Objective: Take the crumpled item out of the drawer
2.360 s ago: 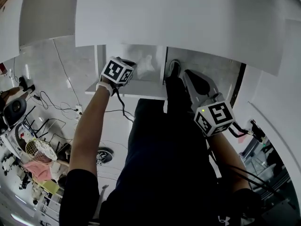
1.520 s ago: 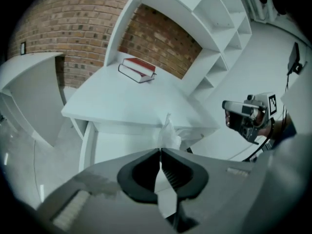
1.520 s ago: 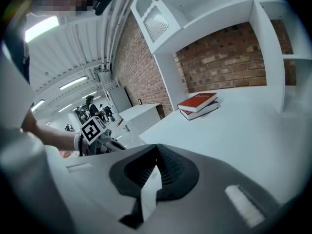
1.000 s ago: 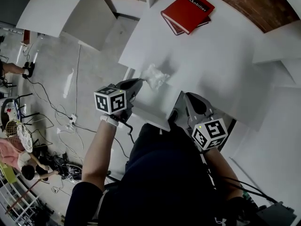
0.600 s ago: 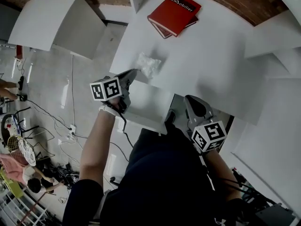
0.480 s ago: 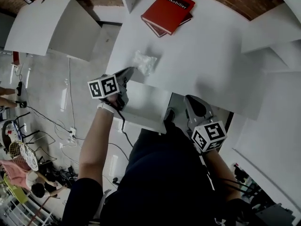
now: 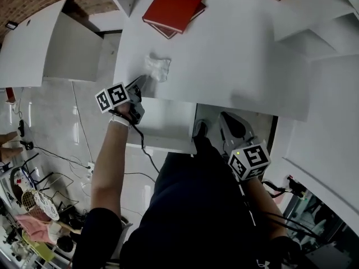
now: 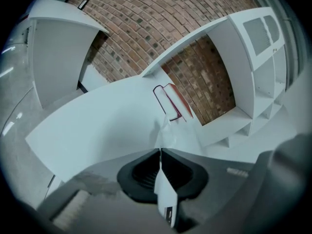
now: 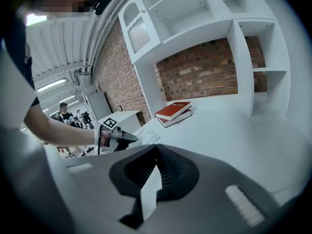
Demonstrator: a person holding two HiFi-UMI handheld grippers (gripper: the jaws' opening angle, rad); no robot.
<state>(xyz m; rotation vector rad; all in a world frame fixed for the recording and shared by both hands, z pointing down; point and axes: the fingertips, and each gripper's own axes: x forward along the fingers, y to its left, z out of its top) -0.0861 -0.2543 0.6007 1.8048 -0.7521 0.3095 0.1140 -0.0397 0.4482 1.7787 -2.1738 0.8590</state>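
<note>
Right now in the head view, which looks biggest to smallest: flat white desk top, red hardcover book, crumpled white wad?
1. flat white desk top
2. red hardcover book
3. crumpled white wad

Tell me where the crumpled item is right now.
In the head view, the crumpled item is at the left front edge of the white tabletop, pinched in the left gripper, nearer than the red book.

Bright even lighting, soft shadows, heavy fisheye distortion, dark corners.
</note>
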